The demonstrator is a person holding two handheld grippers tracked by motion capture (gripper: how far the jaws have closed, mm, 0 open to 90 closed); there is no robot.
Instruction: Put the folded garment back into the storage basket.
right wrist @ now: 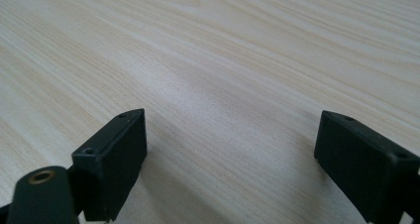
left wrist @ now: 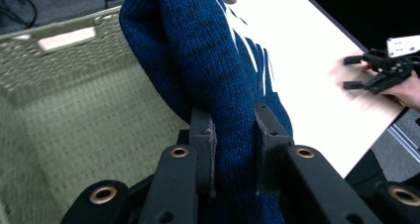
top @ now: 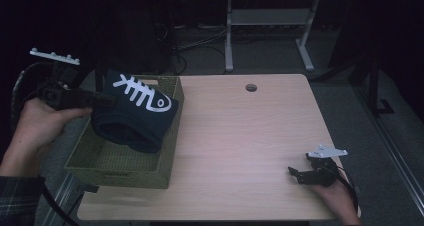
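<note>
The sweater [left wrist: 208, 70] was a coarse blue knit cloth with smooth white print. The basket [top: 167, 136] looked like rough woven green fibre. The bench [top: 240, 136] showed pale, matt wood grain. The left tool [left wrist: 234, 152] was matt black plastic.

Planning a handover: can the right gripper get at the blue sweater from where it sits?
Probably yes. The right gripper is open and empty, with bare table between it and the blue sweater. The left gripper clamps the sweater over the green basket.
</note>
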